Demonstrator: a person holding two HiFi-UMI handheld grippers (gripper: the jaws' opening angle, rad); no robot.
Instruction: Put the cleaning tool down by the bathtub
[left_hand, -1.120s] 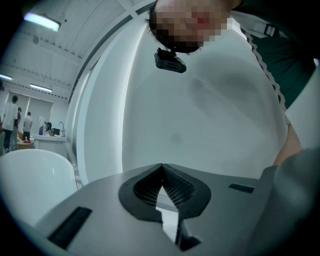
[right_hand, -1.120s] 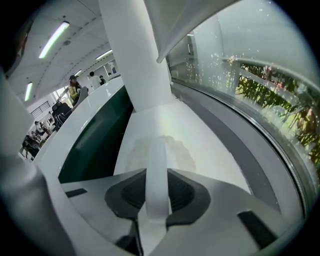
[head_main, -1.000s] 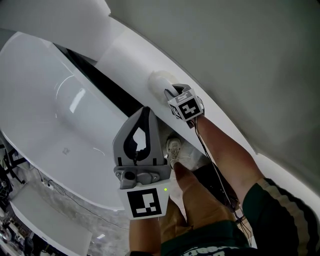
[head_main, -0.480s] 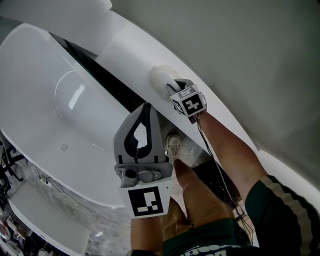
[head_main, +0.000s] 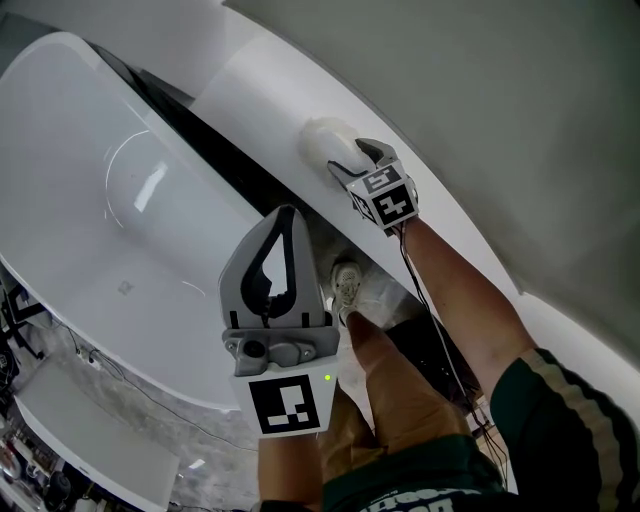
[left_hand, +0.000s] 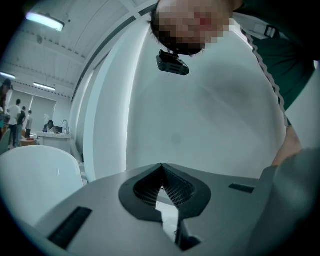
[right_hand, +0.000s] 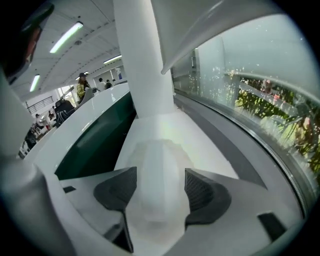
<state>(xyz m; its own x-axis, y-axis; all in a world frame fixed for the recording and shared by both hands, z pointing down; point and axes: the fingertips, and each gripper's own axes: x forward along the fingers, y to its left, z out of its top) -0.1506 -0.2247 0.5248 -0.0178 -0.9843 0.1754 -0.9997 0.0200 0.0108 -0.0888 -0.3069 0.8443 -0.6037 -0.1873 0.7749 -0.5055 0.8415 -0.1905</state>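
White rounded cleaning tool (head_main: 322, 140) lying on glossy white bathtub rim (head_main: 250, 100), between wide, just-opened jaws of right tool (head_main: 352, 158) pitched downward; left tool (head_main: 288, 212) closed, level.

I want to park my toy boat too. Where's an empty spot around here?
The white ledge is bare past the cleaning tool, beside the dark gap. The bathtub inside is bare as well. It's crowded where the right tongs have just been opening around the tool, and lower down by the left tongs and the person's shoe.
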